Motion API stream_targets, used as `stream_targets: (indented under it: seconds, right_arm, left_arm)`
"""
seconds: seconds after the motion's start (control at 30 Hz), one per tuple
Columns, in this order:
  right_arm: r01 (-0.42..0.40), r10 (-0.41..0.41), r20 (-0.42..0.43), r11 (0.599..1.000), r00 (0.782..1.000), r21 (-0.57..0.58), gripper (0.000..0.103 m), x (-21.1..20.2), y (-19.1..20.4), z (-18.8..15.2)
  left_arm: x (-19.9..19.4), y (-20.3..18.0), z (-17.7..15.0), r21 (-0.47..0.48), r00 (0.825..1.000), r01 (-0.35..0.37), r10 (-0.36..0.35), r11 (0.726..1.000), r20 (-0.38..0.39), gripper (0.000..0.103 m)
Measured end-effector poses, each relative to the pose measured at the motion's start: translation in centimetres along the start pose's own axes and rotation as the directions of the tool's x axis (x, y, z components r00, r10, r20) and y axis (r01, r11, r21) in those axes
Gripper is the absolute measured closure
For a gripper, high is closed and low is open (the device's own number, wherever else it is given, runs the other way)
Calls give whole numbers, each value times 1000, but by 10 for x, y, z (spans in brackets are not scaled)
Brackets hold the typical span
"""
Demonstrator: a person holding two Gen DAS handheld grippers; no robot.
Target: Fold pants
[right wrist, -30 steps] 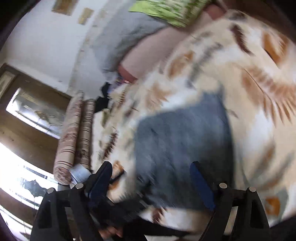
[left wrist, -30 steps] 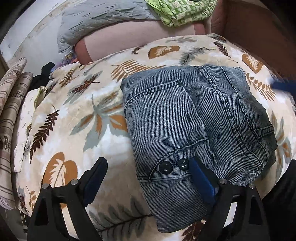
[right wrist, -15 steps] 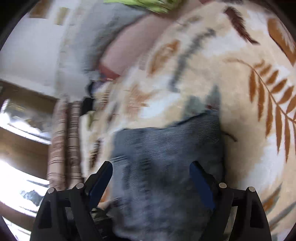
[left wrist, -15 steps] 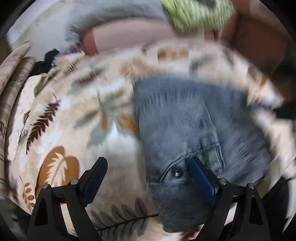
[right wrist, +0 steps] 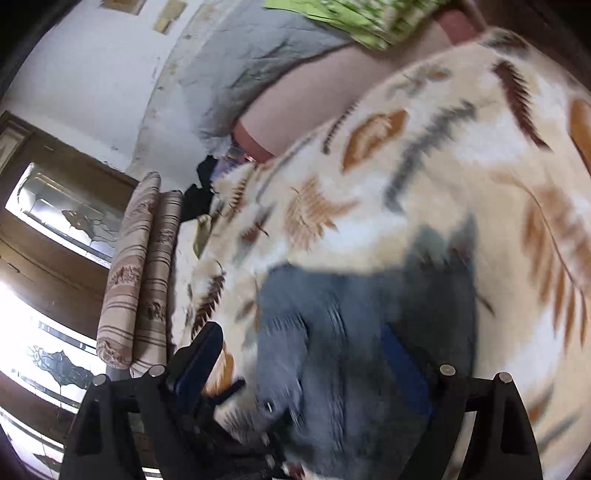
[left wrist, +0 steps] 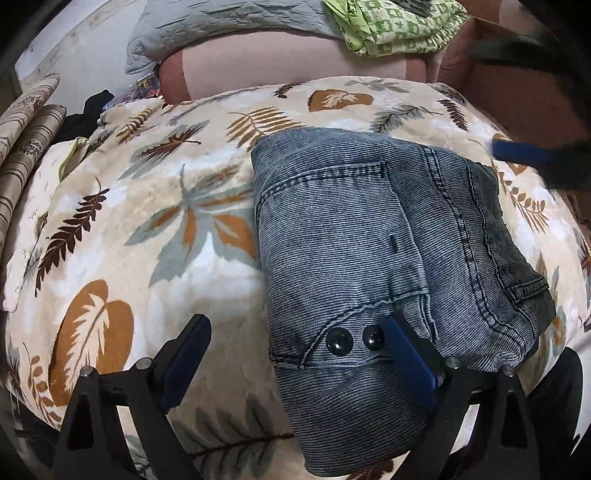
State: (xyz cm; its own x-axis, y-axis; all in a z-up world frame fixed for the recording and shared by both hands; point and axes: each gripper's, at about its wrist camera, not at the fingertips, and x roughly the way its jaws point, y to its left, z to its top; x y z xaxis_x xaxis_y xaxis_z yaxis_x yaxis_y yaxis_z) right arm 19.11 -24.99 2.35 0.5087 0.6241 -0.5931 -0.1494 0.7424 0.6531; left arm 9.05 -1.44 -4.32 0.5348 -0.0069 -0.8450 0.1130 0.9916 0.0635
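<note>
One bed, spread with a leaf-print blanket (left wrist: 155, 229), plush and yielding, so little firm backing for pressing a crease. On it, toward the right in the left wrist view, pants (left wrist: 369, 251): blue-grey ribbed denim, folded into a compact stack of several layers, two dark buttons (left wrist: 339, 341) up at the near end. Likely heavy for cloth, fairly stiff at the seams and waistband, limp in the panels; not fragile, not slippery, the ribbing giving good bite. Best taken at a thick stitched edge or at a corner of the stack, pinching all layers together, since a grab on the top panel alone would probably peel the fold apart. Left gripper (left wrist: 295, 354) spread wide, holding nothing, one finger over the blanket, the other over the near end of the pants by the buttons; contact hard to judge. Right gripper (right wrist: 303, 365) likewise wide and empty, over the far side of the pants, its view badly blurred. Fold seemingly close to finished. Beyond the blanket, a pink cushion (left wrist: 280, 62), a grey quilt (left wrist: 221, 22) and a green cloth (left wrist: 395, 26).
</note>
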Motion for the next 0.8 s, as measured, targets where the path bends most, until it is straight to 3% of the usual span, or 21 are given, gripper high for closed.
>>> stream_targets:
  seconds: [0.07, 0.13, 0.17, 0.3, 0.4, 0.47, 0.57, 0.63, 0.7, 0.8]
  right_arm:
    - [73, -70, -49, 995, 996, 62, 13, 35, -28, 12]
    - [30, -20, -65, 988, 998, 153, 13, 63, -50, 9]
    - [15, -10, -34, 988, 999, 156, 13, 58, -48, 10]
    - [72, -69, -38, 994, 997, 77, 14, 30, -17, 3]
    - [16, -16, -8, 999, 1000, 49, 14, 5, -5, -16]
    - [-6, 6, 2, 997, 1000, 79, 13, -4, -12, -36]
    - [71, -62, -77, 989, 995, 127, 13, 21, -45, -62]
    - [19, -16, -19, 987, 1000, 158, 13, 13, -50, -65]
    - [33, -30, -20, 985, 999, 172, 13, 2, -42, -61]
    - [-26, 25, 21, 996, 999, 88, 13, -18, -18, -68]
  left_arm:
    - [0, 0, -1, -3, 1000, 6, -6, 1000, 1, 7]
    - [1, 0, -1, -6, 1000, 8, -8, 1000, -1, 7]
    - [1, 0, -1, -6, 1000, 10, -10, 1000, 0, 7]
    - [1, 3, -1, -13, 1000, 18, -18, 1000, 0, 4]
    - [2, 4, -2, -22, 1000, 25, -25, 999, 1, 4]
    - [2, 3, -1, -25, 1000, 21, -21, 999, 1, 4]
    - [3, 2, -2, -22, 1000, 20, -20, 1000, 2, 3]
    - [1, 1, -3, -13, 1000, 8, -8, 1000, 12, 3]
    - [1, 1, -2, -14, 1000, 2, -2, 1000, 12, 3]
    - [0, 0, -3, -16, 1000, -3, 3, 1000, 16, 3]
